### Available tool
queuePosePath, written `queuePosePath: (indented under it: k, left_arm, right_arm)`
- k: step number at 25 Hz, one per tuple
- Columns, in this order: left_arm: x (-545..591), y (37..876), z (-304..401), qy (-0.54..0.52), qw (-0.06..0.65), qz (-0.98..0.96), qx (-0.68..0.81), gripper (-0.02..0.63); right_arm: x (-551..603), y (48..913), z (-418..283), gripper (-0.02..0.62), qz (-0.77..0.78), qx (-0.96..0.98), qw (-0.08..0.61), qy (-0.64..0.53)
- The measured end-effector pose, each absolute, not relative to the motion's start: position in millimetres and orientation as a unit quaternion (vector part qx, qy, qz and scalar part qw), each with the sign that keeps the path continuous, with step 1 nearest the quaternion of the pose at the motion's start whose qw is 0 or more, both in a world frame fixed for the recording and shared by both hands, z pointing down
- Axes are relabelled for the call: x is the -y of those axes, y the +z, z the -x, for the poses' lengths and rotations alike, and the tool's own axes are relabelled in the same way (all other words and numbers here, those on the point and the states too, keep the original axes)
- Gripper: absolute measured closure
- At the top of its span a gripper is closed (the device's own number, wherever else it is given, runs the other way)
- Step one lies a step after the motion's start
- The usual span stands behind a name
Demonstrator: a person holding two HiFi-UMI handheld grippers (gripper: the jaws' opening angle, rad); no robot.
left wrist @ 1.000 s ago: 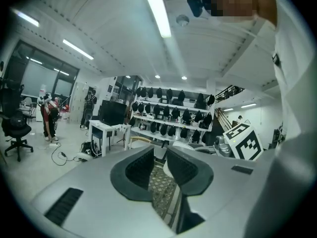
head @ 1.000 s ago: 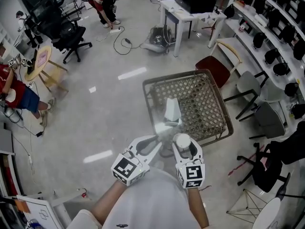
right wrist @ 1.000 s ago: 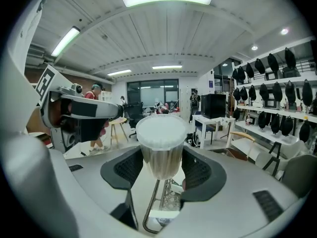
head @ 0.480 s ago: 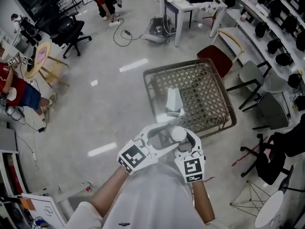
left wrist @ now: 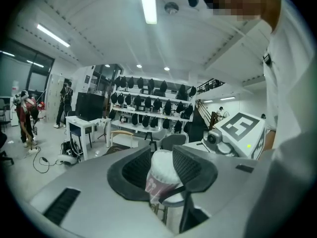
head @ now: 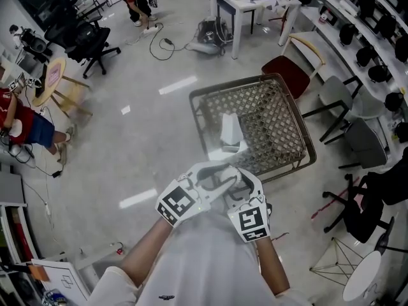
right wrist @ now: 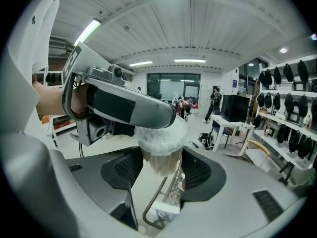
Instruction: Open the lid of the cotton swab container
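Note:
The cotton swab container [right wrist: 159,155] is a clear tub with a white lid [left wrist: 163,165], held up in the air in front of me. My right gripper [right wrist: 161,157] is shut on its body from below. My left gripper [left wrist: 162,157] comes in from the side, its jaws closing on the lid, and both pads touch the lid's rim. One left finger [right wrist: 124,105] crosses over the lid top in the right gripper view. In the head view the left gripper [head: 233,177] and right gripper [head: 241,178] meet and hide the container.
A wire basket [head: 280,139] with a white box [head: 229,132] in it stands on the floor just beyond the grippers. Chairs [head: 287,85] and shelves line the right side. A white table [head: 233,5] stands at the back, and a seated person [head: 19,123] is at far left.
The left gripper moved right from beside the container, spread its jaws around the lid, then narrowed them onto it. The right gripper kept hold of the container.

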State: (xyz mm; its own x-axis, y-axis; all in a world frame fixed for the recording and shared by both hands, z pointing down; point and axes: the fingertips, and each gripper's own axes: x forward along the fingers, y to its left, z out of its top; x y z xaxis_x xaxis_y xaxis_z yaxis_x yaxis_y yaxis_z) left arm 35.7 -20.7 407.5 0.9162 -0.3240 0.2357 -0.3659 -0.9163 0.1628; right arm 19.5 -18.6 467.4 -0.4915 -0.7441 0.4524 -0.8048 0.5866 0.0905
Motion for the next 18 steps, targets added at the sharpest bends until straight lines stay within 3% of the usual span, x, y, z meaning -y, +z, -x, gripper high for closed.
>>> queuePosePath:
  k: [3,4,5,12,18]
  left_arm:
    - [13.2,410.6,-38.2,0.122,0.089,-0.975,0.16,0.454]
    - [9.0,412.9,-39.9,0.131,0.086,-0.976,0.151,0.373]
    - [6.0,415.0,-41.1,0.137,0.084,-0.976,0.145,0.334]
    - [8.0,414.3,-40.5,0.136,0.055,-0.975,0.168,0.345]
    - [0.6,408.8,-40.8,0.16,-0.014,-0.971,0.177,0.35]
  right_arm:
    - [17.2,470.4,-18.0,0.359,-0.447,0.86,0.235,0.073]
    - [16.6,471.1,-17.3,0.359,-0.445,0.86,0.238,0.074]
    - [16.3,471.1,-16.6,0.359,-0.443,0.861,0.239,0.073]
    - [15.8,467.6,-17.3,0.359,-0.44,0.862,0.242,0.071]
    - [14.9,462.4,-12.7,0.36,-0.442,0.862,0.235,0.077]
